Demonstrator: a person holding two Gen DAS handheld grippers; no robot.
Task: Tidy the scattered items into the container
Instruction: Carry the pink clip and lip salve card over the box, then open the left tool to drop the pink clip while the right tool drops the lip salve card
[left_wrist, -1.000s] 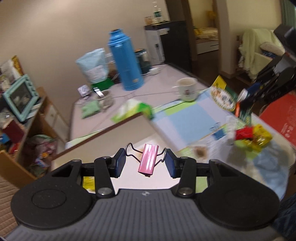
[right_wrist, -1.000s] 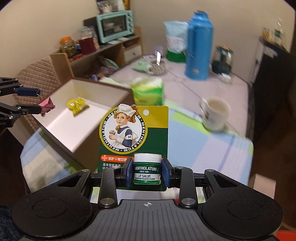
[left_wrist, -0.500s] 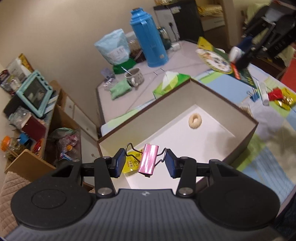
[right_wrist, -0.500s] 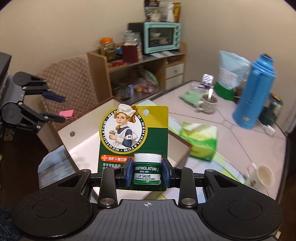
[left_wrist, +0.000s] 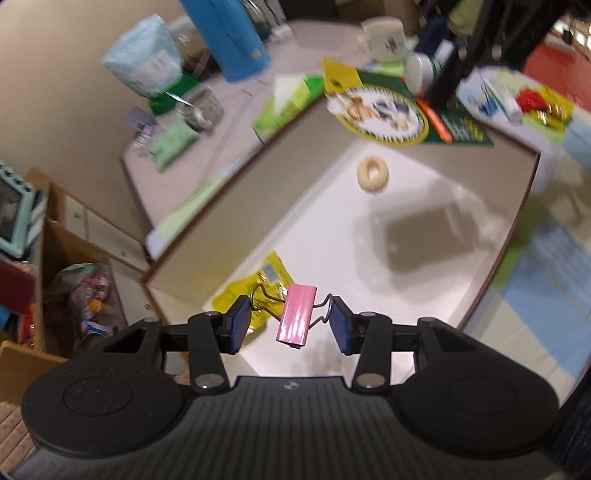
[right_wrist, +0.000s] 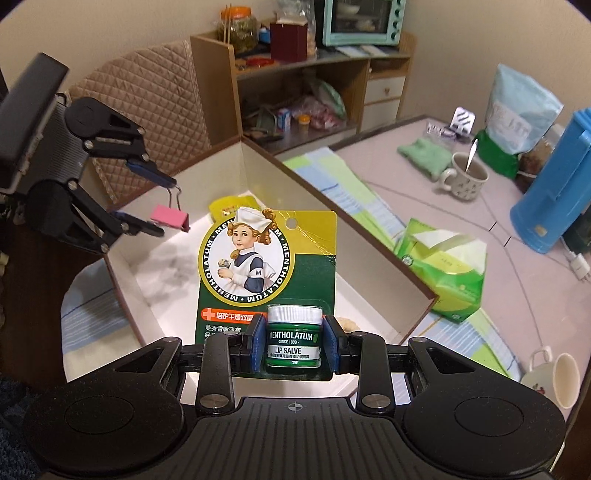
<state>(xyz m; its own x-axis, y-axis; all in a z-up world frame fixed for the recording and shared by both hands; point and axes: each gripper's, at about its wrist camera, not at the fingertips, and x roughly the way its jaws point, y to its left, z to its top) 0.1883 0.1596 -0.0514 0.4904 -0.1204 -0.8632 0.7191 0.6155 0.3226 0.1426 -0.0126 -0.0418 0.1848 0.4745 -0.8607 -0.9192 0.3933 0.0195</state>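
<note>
2 items already lie inside the box (left_wrist: 524, 206): 1 yellow packet (left_wrist: 258, 291) and 1 ring (left_wrist: 372, 172). Above it, our left gripper (left_wrist: 291, 325) pinches 1 pink binder clip (left_wrist: 296, 320) by its wire handles; our right gripper (right_wrist: 293, 345) clamps 1 lip salve card (right_wrist: 266, 258). 1 tissue pack (right_wrist: 443, 269) sits just beside the box.

You're in a home dining area: toaster oven (right_wrist: 364, 20) on a cluttered shelf (right_wrist: 295, 74), thermos (right_wrist: 554, 184), mugs, tissue pack (right_wrist: 447, 269) on the table (right_wrist: 498, 229).

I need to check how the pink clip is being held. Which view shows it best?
The left wrist view: the pink binder clip hangs by its wire handles between the left hand-held gripper pads, close up. The right wrist view shows it small, from the side.
</note>
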